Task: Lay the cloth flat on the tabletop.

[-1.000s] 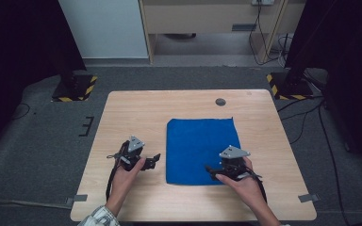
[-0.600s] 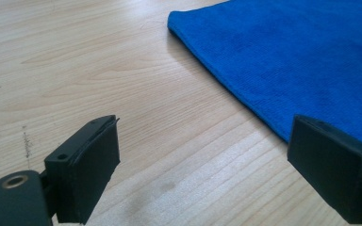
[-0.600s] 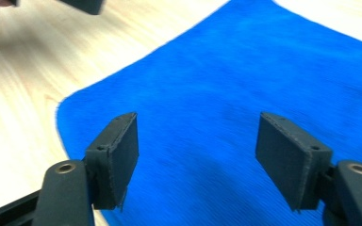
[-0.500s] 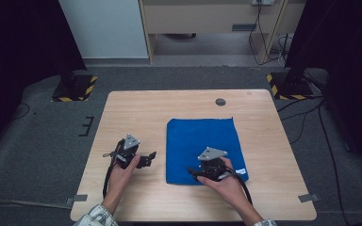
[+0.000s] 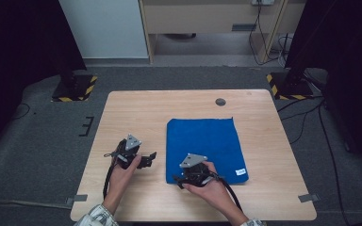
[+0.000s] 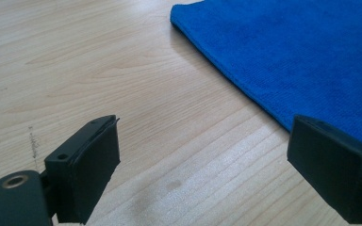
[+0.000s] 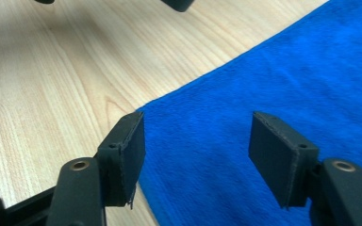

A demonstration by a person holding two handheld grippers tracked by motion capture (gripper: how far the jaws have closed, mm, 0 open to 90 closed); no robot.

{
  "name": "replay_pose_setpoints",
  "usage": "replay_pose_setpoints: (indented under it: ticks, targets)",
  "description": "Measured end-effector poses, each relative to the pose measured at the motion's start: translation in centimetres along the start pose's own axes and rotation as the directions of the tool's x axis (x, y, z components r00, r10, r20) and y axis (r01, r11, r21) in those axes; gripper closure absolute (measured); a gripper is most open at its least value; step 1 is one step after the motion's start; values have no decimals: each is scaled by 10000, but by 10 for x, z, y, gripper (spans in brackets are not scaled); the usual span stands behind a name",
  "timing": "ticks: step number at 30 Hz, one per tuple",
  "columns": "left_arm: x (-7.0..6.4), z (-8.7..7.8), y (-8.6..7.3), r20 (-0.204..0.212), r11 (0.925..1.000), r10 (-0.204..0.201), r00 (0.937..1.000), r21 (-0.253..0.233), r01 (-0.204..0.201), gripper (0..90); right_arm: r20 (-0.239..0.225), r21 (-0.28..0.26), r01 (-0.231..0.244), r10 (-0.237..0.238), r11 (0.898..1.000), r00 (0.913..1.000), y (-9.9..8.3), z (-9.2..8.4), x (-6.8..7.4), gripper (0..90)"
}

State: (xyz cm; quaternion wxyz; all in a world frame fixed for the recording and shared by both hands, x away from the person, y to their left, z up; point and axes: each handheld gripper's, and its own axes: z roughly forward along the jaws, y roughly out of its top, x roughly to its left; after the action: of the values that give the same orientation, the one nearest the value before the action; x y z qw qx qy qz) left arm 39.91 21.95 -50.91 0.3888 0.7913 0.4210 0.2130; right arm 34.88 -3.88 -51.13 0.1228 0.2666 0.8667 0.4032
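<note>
A blue cloth lies flat on the wooden table, right of centre. My left gripper rests on the bare wood just left of the cloth, its jaws wide open. In the left gripper view the cloth's edge runs past the right jaw, and nothing lies within my left gripper. My right gripper sits low over the cloth's near left corner. Its jaws have just been closing and stand partly open. In the right gripper view, my right gripper straddles that corner of the cloth without pinching it.
A small dark round disc sits near the table's far edge. A white label marks the cloth's near right corner. Black stands with yellow-striped feet flank the table on the floor.
My right gripper has slid left along the cloth's near edge, from the right part to the near left corner, and its jaws have narrowed. The left gripper has stayed put.
</note>
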Motion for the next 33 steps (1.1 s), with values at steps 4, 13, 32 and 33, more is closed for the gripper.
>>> replay_pose_setpoints:
  ticks: [4,13,32,33]
  targets:
    - [-1,-1,1,-70,10000,66,10000,-31,-67,89,-96,104,176,-175,9998,9998,-1,6,8,401]
    - [-1,-1,1,-56,10000,14,10000,9,-14,93,-253,390,379,-369,9985,9990,1,22,24,331]
    - [23,41,60,353,10000,-54,9994,-39,56,126,-434,-8,330,-330,9995,9985,9,23,27,847]
    - [24,45,62,354,9999,-123,9993,-9,124,135,-452,-50,306,-308,9995,9985,9,23,27,846]
